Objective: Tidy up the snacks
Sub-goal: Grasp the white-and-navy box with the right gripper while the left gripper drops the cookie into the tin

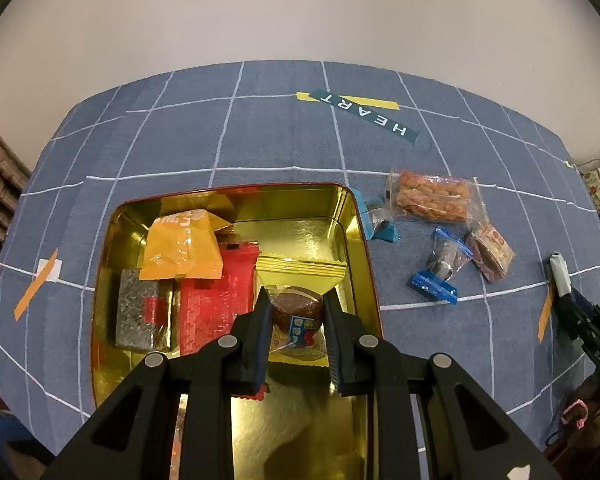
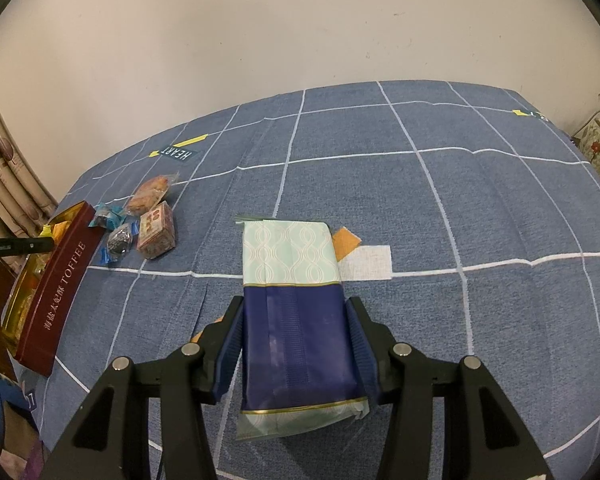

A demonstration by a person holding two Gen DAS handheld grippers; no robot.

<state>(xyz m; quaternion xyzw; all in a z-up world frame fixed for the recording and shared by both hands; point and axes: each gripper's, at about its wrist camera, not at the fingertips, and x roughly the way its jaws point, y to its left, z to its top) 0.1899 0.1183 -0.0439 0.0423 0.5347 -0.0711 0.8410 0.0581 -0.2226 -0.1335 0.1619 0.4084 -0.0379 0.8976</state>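
From the left wrist view, the left gripper (image 1: 296,320) hangs over the open tin (image 1: 364,248), its fingers closed on a small round cake in a yellow-edged clear wrapper (image 1: 298,308). The cake sits low in the tin, near its right wall, and I cannot tell whether it already rests on the gold floor. Beside it lie a red packet (image 1: 216,300), an orange packet (image 1: 184,252) propped over it, and a grey speckled bar (image 1: 138,312) at the left. To do this well, I would lower the cake flat into the bare strip by the right wall before letting go, so its wrapper does not ride up on the red packet. Still out on the blue checked cloth (image 1: 260,128), right of the tin, are a peanut bar in a clear wrap (image 1: 434,196), two blue-ended sweets (image 1: 442,266), one of them touching the tin wall (image 1: 376,220), and a small patterned block (image 1: 494,250).

From the right wrist view, the right gripper (image 2: 296,344) holds a navy and pale green packet (image 2: 296,320) between its fingers, pads pressed on both long sides, low over the cloth. The tin's dark red side, marked TOFFEE, stands well off to the left. The loose sweets crowd that side, so they may block a straight path for this larger packet.
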